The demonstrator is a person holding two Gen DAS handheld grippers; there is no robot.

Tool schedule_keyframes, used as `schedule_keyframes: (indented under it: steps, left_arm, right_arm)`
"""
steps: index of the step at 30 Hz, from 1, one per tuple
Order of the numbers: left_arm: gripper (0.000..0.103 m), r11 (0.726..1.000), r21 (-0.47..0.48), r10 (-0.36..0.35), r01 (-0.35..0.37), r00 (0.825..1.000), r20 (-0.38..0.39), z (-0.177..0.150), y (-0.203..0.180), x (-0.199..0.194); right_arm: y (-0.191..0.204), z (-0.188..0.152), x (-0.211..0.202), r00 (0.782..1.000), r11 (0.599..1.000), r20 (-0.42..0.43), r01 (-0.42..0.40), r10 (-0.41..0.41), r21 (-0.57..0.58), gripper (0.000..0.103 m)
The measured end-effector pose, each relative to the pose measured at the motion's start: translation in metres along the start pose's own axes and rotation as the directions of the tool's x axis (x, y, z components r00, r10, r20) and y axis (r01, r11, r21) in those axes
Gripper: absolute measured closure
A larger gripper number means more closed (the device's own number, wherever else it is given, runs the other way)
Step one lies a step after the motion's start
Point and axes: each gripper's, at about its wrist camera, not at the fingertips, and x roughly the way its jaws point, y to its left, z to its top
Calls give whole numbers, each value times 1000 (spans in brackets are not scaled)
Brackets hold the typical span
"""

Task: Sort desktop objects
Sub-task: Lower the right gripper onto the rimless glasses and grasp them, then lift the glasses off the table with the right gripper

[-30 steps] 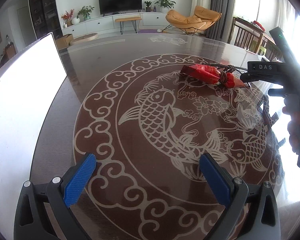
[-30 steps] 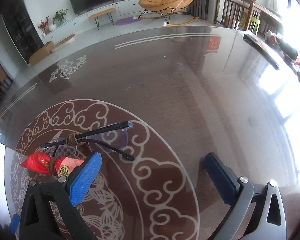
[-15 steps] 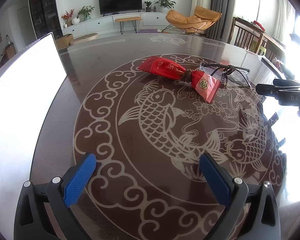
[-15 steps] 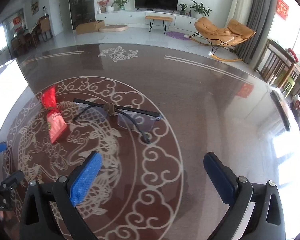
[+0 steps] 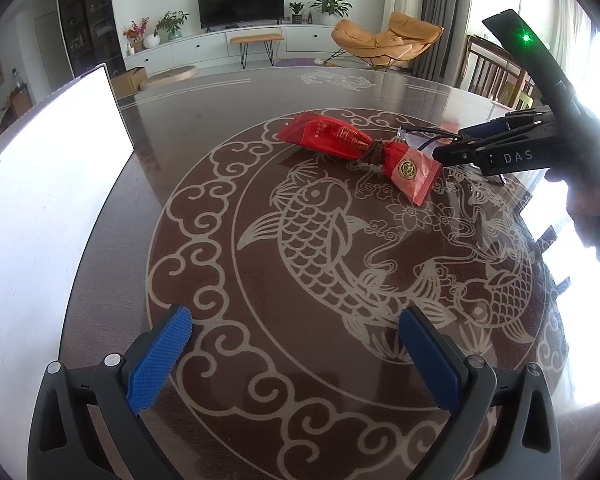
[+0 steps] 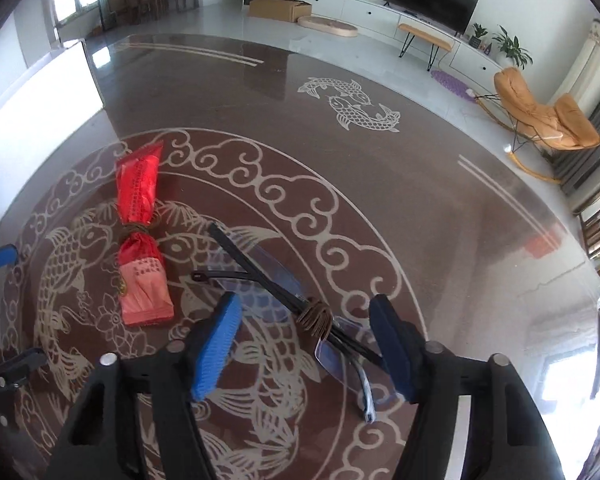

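Left gripper (image 5: pixel 292 344): wide open, empty, hovering over the bench's near edge, waiting.
Right gripper (image 6: pixel 304 340): closing astride the folded glasses (image 6: pixel 300 304); pads not yet touching.
Red packet (image 6: pixel 140 236): lying just beside, mid-bench.

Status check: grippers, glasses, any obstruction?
Left gripper open, empty. Right gripper closing around folded glasses, pads not yet touching. Red packet alongside, clear.

What I can't make out around the glasses

From my left camera, my right gripper (image 5: pixel 456 148) covers most of the glasses (image 5: pixel 420 133). My right hand (image 5: pixel 592 204) beyond them is washed out by window glare, and the print on the red packet (image 5: pixel 340 138) beside them is too small to read.
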Motion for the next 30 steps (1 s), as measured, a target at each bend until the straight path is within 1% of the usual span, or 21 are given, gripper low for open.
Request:
schedule_keyframes:
  steps: [1, 3, 5, 7, 10, 12, 14, 15, 16, 17, 18, 21, 22, 23, 30]
  left_arm:
    - [0, 1000, 0, 0, 0, 1000, 0, 0, 0, 0]
    - [0, 1000, 0, 0, 0, 1000, 0, 0, 0, 0]
    - [0, 1000, 0, 0, 0, 1000, 0, 0, 0, 0]
    - [0, 1000, 0, 0, 0, 1000, 0, 0, 0, 0]
    - [0, 1000, 0, 0, 0, 1000, 0, 0, 0, 0]
    - [0, 1000, 0, 0, 0, 1000, 0, 0, 0, 0]
    - [0, 1000, 0, 0, 0, 1000, 0, 0, 0, 0]
    - [0, 1000, 0, 1, -1, 1000, 0, 0, 0, 0]
    - [0, 1000, 0, 1, -1, 1000, 0, 0, 0, 0]
    - [0, 1000, 0, 1, -1, 1000, 0, 0, 0, 0]
    - [0, 1000, 0, 1, -1, 1000, 0, 0, 0, 0]
    - [0, 1000, 0, 1, -1, 1000, -1, 0, 0, 0]
    - [0, 1000, -1, 1, -1, 1000, 0, 0, 0, 0]
    - [0, 1000, 0, 1, -1, 1000, -1, 0, 0, 0]
    - [0, 1000, 0, 1, -1, 1000, -1, 0, 0, 0]
  right_arm:
    - [-2, -3, -2, 1000, 1000, -6, 0, 0, 15, 73]
    - [-3, -12, -6, 1000, 999, -17, 7, -6, 34, 85]
    - [-4, -29, -17, 1000, 998, -18, 18, -17, 68, 85]
    - [0, -56, -32, 1000, 995, -11, 26, -25, 96, 85]
    - [23, -107, -63, 996, 990, 7, 85, -86, 115, 85]
    - [37, -145, -83, 990, 979, 30, 128, -135, 159, 85]
    - [44, -177, -97, 982, 960, 60, 159, -177, 229, 78]
    - [45, -187, -102, 979, 952, 80, 163, -190, 260, 59]
    - [46, -194, -104, 975, 943, 88, 170, -202, 285, 26]
    - [45, -198, -104, 976, 938, 84, 168, -202, 302, 14]
    - [44, -199, -101, 977, 935, 81, 161, -195, 315, 10]
    - [41, -199, -99, 982, 930, 99, 119, -162, 347, 9]
    - [39, -198, -97, 984, 926, 96, 108, -152, 361, 2]
    - [39, -197, -94, 984, 922, 84, 115, -156, 370, 0]
    - [38, -200, -96, 983, 917, 80, 121, -162, 379, 0]
